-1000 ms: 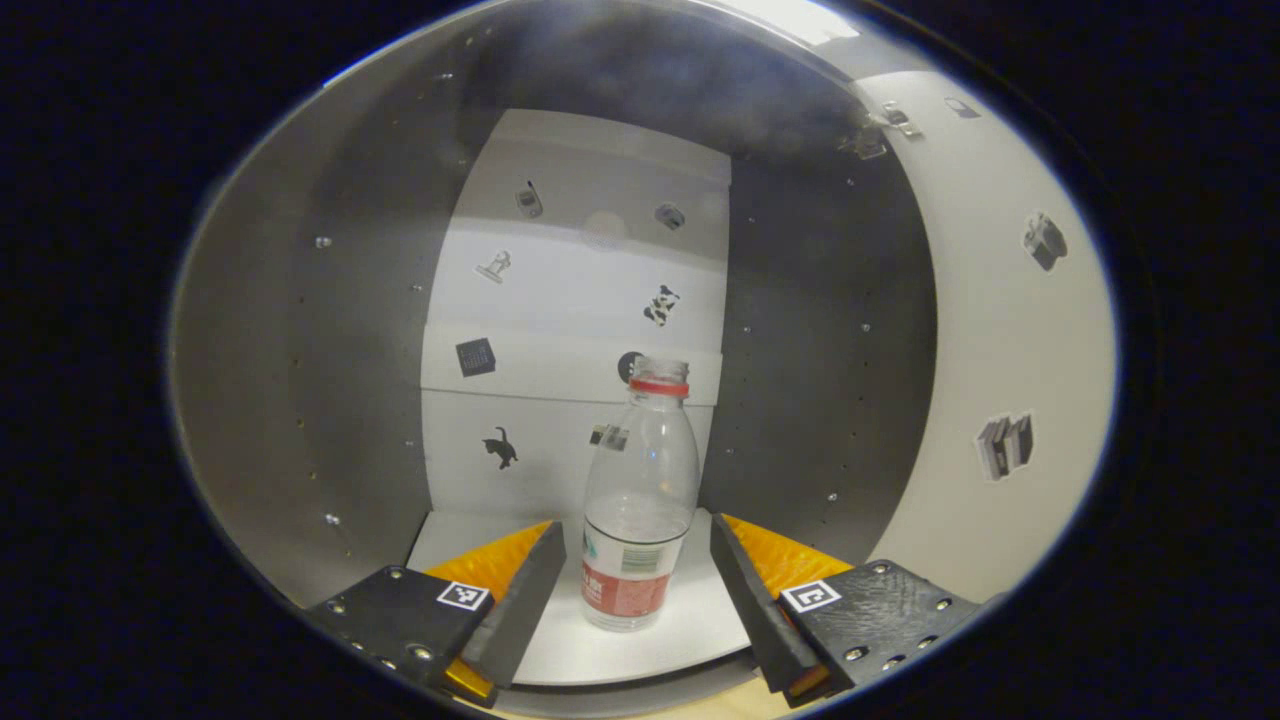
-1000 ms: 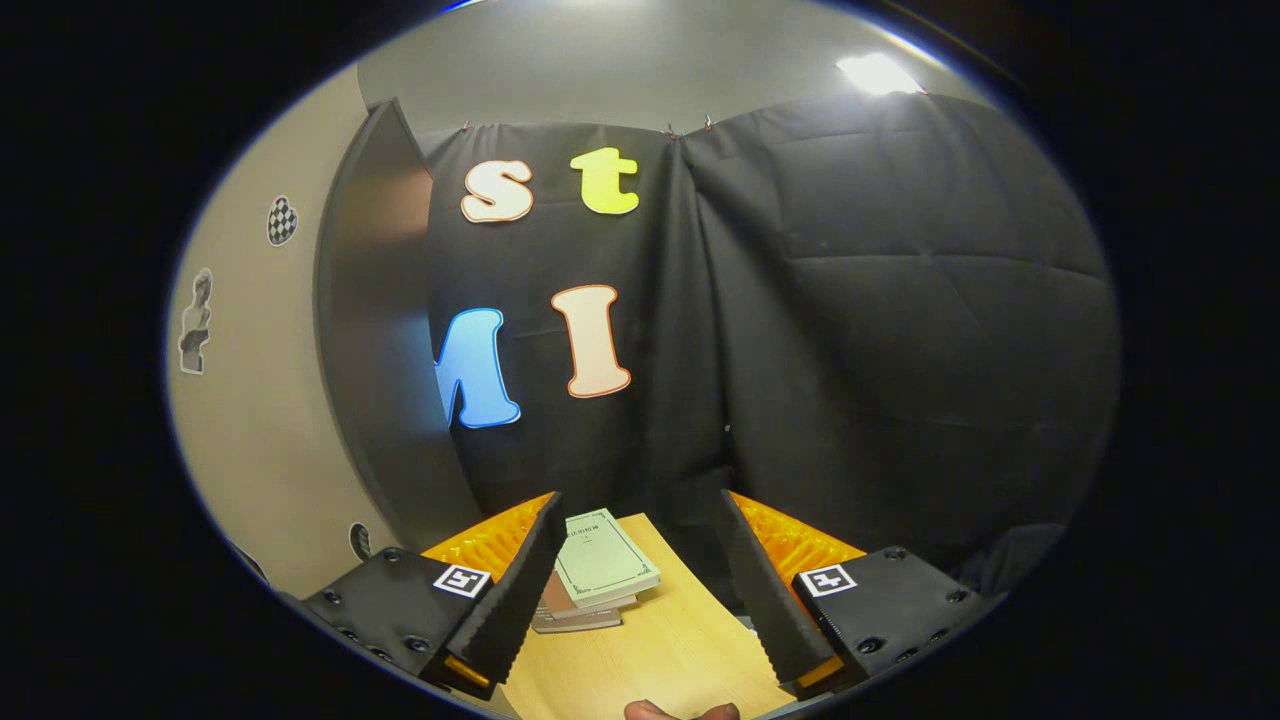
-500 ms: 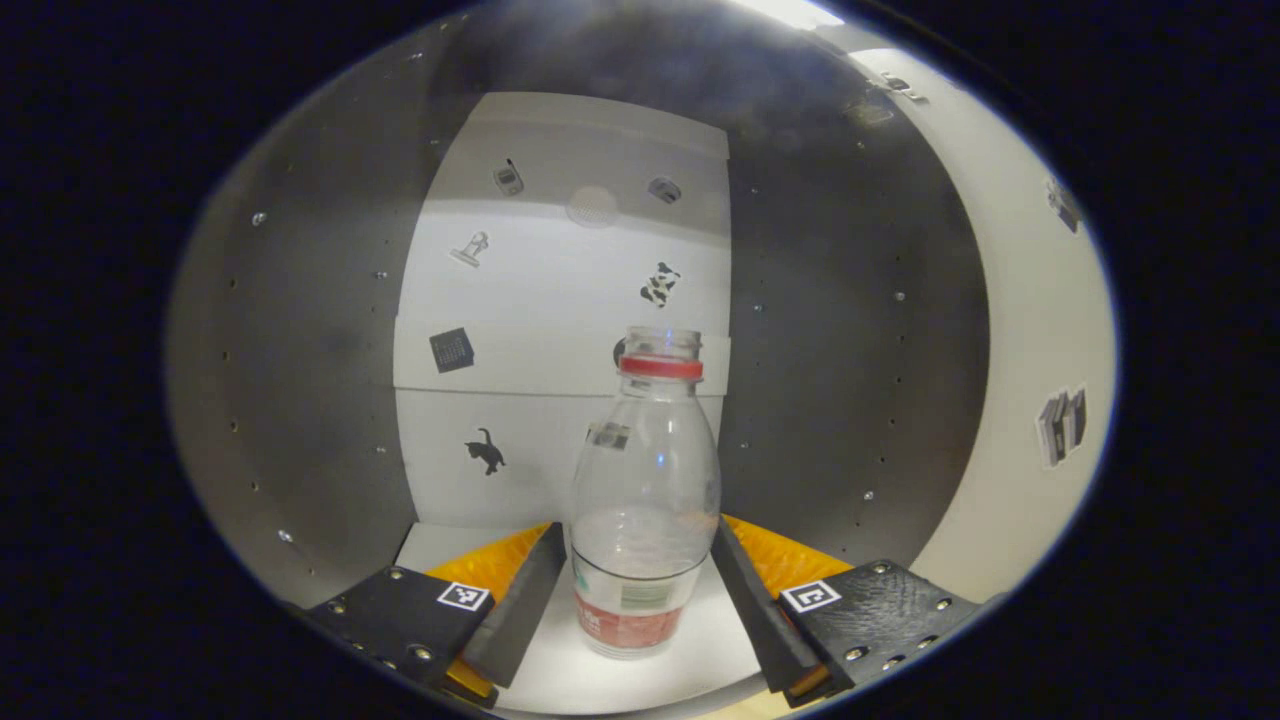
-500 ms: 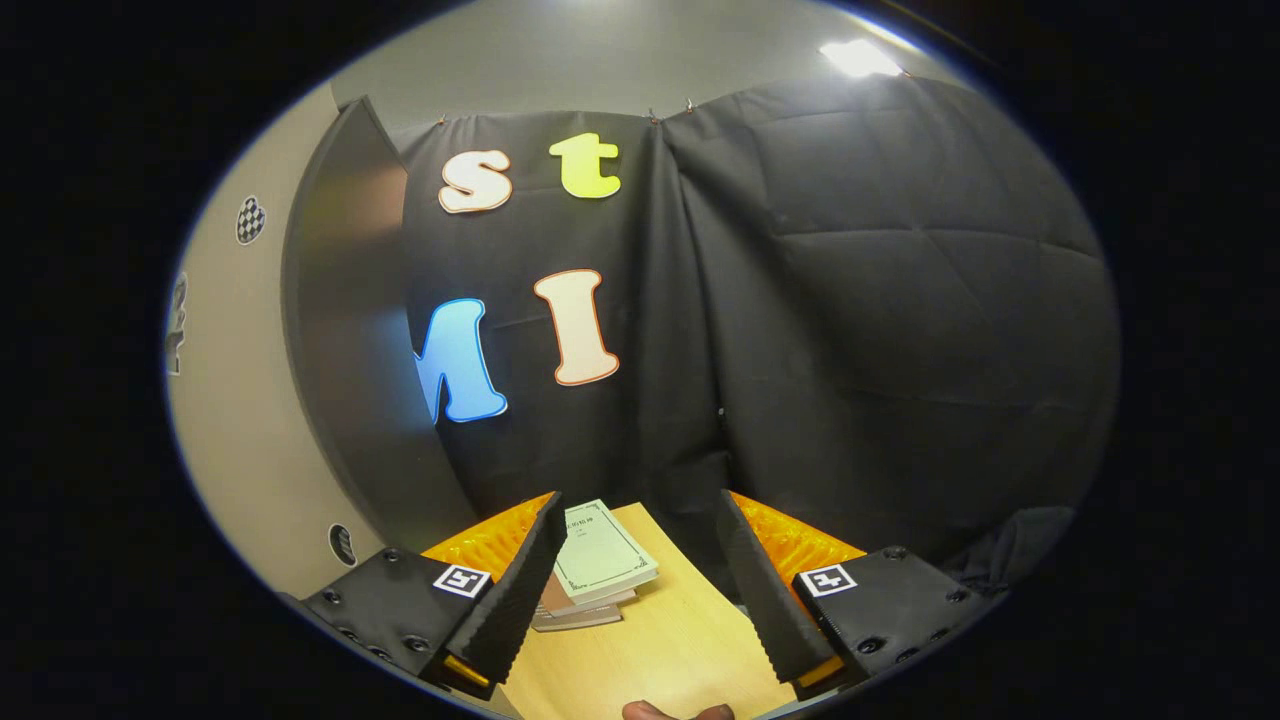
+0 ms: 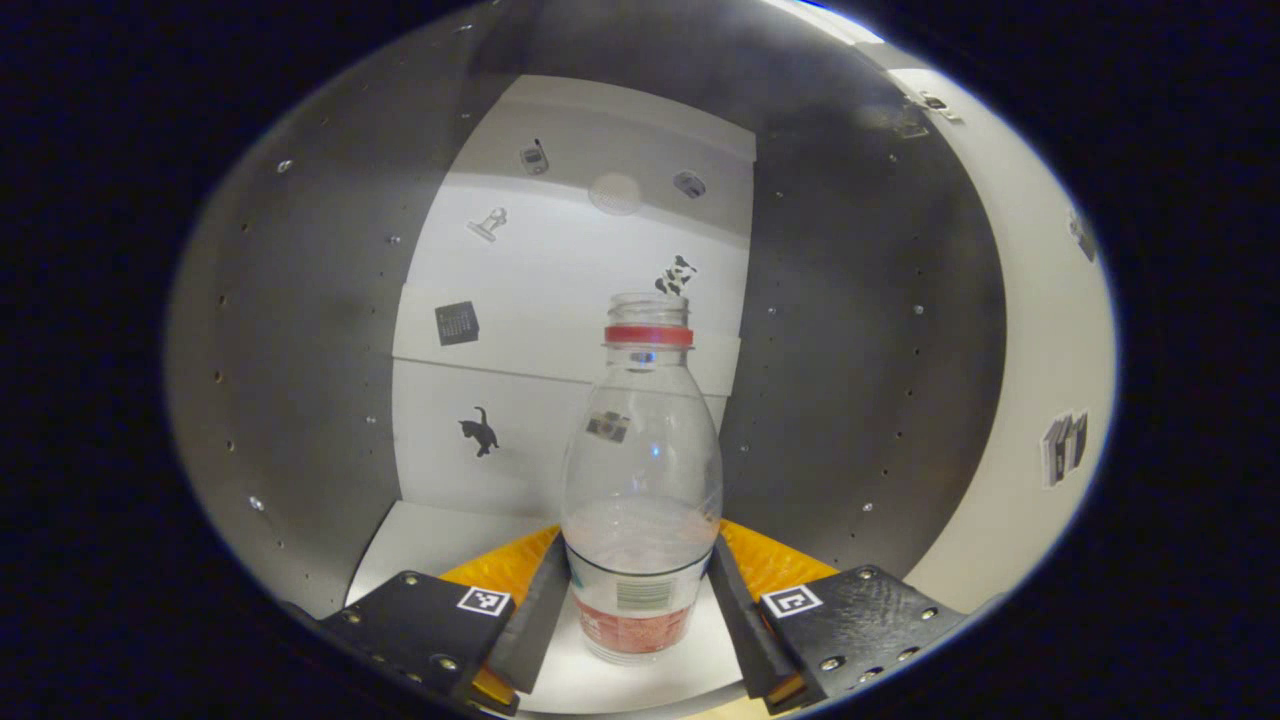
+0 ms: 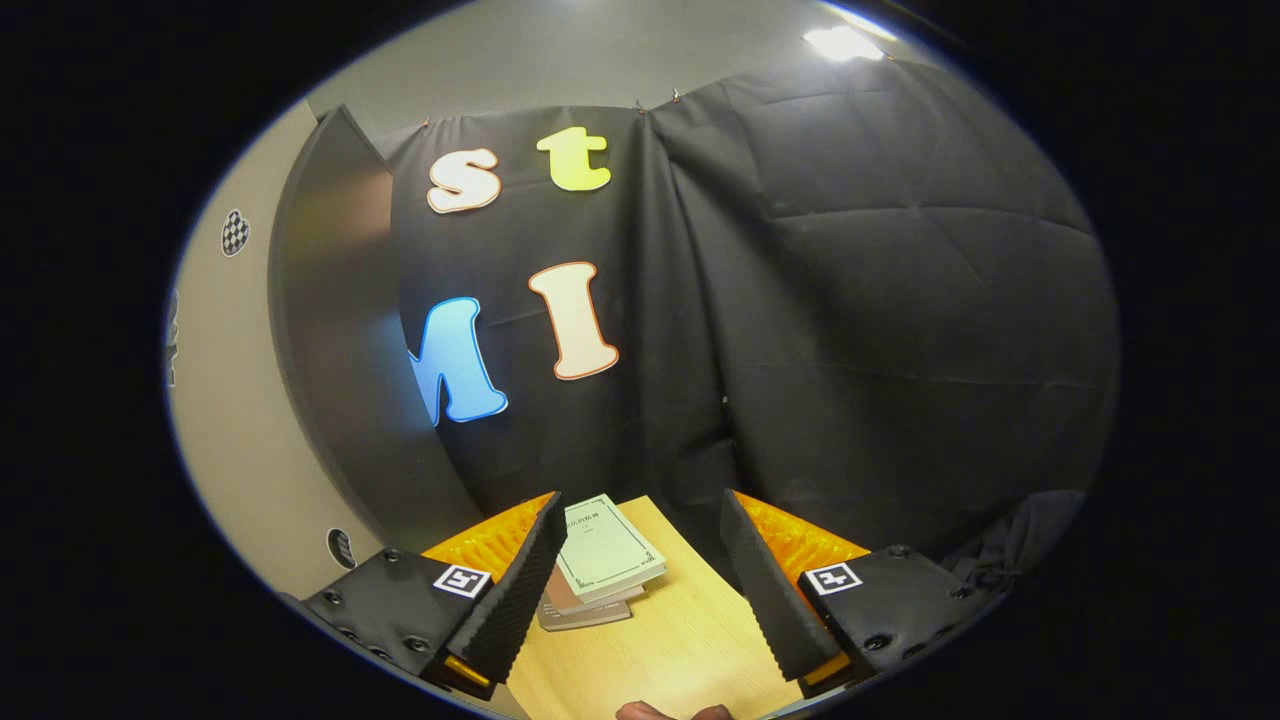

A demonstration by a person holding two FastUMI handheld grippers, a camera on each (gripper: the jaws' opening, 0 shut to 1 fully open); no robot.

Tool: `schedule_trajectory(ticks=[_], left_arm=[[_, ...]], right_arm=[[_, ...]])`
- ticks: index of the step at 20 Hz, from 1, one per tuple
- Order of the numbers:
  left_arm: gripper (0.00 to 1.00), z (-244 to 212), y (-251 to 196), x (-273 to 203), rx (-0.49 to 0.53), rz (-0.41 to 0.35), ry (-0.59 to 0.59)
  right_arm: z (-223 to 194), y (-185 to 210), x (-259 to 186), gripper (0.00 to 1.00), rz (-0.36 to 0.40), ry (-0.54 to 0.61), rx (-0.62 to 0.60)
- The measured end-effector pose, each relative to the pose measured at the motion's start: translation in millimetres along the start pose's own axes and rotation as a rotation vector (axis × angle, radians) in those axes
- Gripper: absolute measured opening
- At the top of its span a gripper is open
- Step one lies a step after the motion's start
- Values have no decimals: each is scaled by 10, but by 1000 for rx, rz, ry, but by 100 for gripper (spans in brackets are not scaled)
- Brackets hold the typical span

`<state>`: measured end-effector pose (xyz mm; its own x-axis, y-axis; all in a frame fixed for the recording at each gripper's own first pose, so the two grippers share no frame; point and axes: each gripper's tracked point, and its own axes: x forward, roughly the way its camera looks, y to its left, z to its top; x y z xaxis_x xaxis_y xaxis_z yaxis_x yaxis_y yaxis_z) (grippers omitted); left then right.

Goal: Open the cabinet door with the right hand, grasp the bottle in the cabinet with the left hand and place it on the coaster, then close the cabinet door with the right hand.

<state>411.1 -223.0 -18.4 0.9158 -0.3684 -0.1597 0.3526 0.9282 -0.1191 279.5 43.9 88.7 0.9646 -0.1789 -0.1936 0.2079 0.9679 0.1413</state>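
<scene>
Left gripper view, ribbed black fingers (image 5: 541,610) clasping clear plastic bottle (image 5: 641,480), right gripper (image 6: 640,575) spread apart.

The left gripper view looks from low down straight into the cabinet (image 5: 300,330), very near, with the bottle (image 5: 640,480) right between its tongs (image 5: 633,620). The right gripper view looks past its own tongs (image 6: 640,590) over the counter (image 6: 660,650) toward the cloth wall, and the open cabinet door (image 6: 330,330) stands left of them.
</scene>
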Motion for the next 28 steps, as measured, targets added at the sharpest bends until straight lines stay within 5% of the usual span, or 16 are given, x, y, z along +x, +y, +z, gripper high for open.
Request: schedule_trajectory(ticks=[17,28], left_arm=[[70,401,38,-1136,61,139,-131],[70,305,383,-2252,213,201,-118]], right_arm=[[-90,145,245,93,188,56,-5],[-435,204,-204,98,141,52,5]])
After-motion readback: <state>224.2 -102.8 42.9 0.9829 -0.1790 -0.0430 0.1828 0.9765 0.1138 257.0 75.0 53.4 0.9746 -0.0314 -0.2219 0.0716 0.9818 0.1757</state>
